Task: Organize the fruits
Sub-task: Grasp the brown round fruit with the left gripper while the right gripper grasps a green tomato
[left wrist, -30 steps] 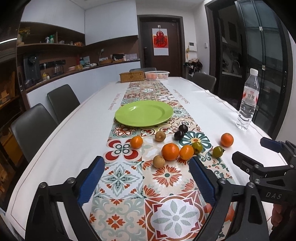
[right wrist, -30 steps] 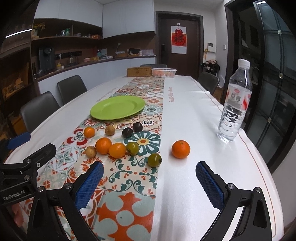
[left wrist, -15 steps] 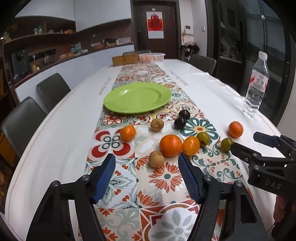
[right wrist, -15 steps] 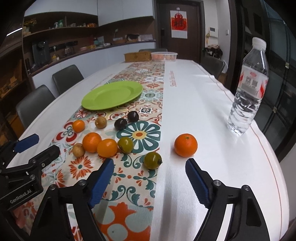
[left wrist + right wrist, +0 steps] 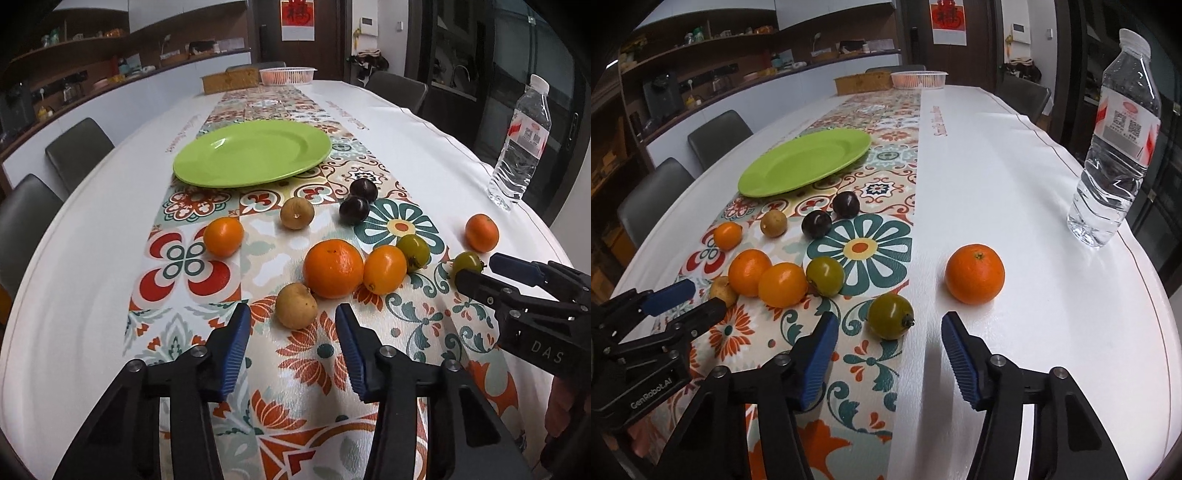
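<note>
Several small fruits lie loose on a patterned runner in front of an empty green plate (image 5: 253,153), also in the right wrist view (image 5: 805,162). My left gripper (image 5: 293,349) is open, just short of a tan round fruit (image 5: 296,305) that sits next to a big orange (image 5: 333,268). My right gripper (image 5: 888,363) is open, just short of a green tomato (image 5: 891,316). An orange (image 5: 975,273) lies alone on the white cloth to its right. Two dark plums (image 5: 831,214) lie nearer the plate.
A water bottle (image 5: 1115,155) stands at the right edge of the table. A white basket (image 5: 286,75) and a wooden box (image 5: 229,80) sit at the far end. Grey chairs (image 5: 716,138) line the left side.
Both grippers have moved forward and down toward the fruits and their jaws have narrowed. The tan fruit and the green tomato now lie just ahead of the fingertips.
</note>
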Demonstrator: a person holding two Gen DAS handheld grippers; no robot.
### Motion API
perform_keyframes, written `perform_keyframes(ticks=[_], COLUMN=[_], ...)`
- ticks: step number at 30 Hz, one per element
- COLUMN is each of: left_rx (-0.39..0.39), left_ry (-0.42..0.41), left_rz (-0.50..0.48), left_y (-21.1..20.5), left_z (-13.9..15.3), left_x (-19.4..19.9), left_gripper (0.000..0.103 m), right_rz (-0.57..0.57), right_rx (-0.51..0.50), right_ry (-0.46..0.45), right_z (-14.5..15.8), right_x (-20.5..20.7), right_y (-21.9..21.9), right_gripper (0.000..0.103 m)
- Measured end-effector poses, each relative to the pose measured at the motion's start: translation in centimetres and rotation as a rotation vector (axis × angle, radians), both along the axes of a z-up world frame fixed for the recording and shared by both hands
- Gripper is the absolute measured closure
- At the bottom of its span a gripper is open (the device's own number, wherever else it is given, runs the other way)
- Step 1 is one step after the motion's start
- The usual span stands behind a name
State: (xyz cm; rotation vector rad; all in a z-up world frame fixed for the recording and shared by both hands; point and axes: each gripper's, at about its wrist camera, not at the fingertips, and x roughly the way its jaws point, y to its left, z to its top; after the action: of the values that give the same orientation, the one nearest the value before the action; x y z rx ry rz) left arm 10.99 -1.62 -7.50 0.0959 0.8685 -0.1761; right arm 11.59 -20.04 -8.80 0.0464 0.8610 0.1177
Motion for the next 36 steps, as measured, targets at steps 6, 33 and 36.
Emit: perform_keyframes(ticks=[6, 33, 36], left_rx=[0.002, -0.036, -0.035], left_ry=[0.022, -0.022, -0.043], left_rz=[-0.011, -0.024, -0.027], left_y=[-0.1, 0.0, -0.1], left_z=[-0.3, 2.3, 3.1], left_x=[0.8, -0.4, -0.9], left_gripper=[0.065, 0.077, 0.077], right_rz=[0.002, 0.089, 0.109], right_rx=[0.005, 0.056, 0.058], right_ry=[0.023, 0.036, 0.024], right_z=[-0.4, 1.5, 2.2], right_x=[0.7, 0.5, 0.3], right_y=[-0.1, 0.9, 1.2], right_gripper=[0.05, 0.074, 0.074])
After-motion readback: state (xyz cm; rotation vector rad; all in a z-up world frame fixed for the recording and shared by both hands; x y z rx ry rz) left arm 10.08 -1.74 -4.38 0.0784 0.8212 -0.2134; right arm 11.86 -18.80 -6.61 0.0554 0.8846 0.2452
